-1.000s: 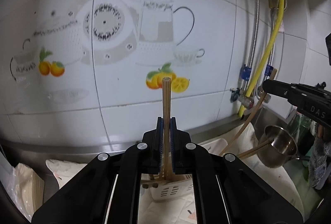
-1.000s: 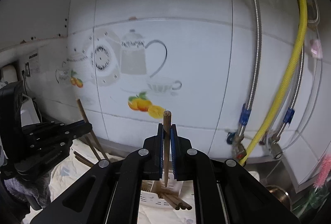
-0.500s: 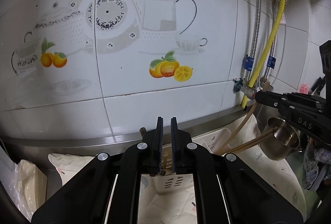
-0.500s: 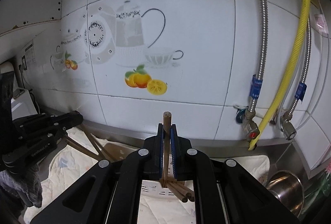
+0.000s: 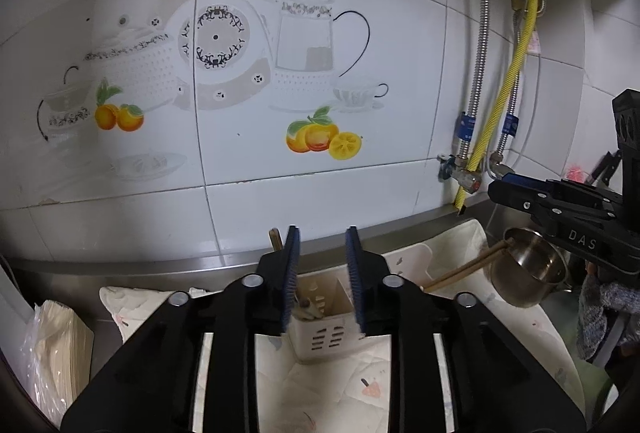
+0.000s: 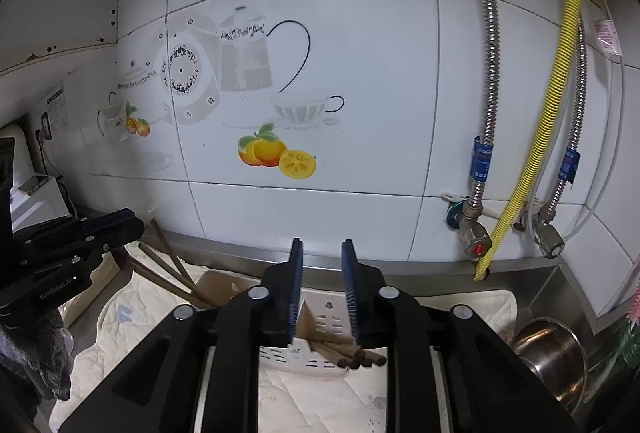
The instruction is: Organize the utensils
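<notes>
Both tongs are opening with nothing between their pads: the left tongs point(image 5: 322, 233) and right tongs point(image 6: 322, 245) hover over the white utensil holder point(image 6: 320, 321), where the wooden chopsticks point(image 6: 352, 353) rest, near the worktop's back edge.

Each wrist camera looks forward and slightly down along its own claw, close above the desk, facing the tiled wall point(image 5: 320, 193). Both views share the white utensil holder point(image 5: 320, 337), fruit decal point(image 6: 276, 153) and yellow hose point(image 6: 560, 113).
</notes>
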The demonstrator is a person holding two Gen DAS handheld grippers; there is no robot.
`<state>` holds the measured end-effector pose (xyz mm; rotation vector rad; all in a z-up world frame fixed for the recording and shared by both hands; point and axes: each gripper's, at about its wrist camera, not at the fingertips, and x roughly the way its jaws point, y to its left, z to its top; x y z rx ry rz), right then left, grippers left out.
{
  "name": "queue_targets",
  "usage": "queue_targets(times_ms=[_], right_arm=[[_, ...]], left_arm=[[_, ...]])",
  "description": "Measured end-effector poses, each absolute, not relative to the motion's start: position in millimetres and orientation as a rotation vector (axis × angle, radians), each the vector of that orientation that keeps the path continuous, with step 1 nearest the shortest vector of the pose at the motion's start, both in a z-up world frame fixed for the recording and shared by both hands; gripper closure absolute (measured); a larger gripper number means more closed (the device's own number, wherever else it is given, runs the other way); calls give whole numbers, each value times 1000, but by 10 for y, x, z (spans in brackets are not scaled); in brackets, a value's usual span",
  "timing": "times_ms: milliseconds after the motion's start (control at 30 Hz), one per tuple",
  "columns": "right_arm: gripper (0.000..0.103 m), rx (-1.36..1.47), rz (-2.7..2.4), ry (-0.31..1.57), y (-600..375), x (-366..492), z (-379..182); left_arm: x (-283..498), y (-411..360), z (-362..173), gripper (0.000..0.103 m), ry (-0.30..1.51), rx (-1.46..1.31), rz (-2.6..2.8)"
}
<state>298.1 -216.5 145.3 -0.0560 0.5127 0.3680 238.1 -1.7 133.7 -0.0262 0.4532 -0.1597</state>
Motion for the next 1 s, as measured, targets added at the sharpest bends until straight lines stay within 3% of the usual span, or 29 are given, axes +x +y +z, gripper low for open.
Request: queue_targets(times_ms=[133,233,600,800,1000], right_arm=[[66,-45,365,504,-2216,2850,1469],[57,-45,357,493,-2238,2724,1468],[22,-113,299,467,-2247,2200,1350],[13,-118,276,446,-2261,1922,1246],[8,-98,276,468,-2300,1701,1111]], left_arm=[[2180,-12,1334,54,432,-29,-152],[2034,17,1315,51,428,-41,-150],[1558,111,1140,21,434,-67,-134],[1341,179,994,7,444,-81,-106],[1134,269,823,5,464,-93,-65]])
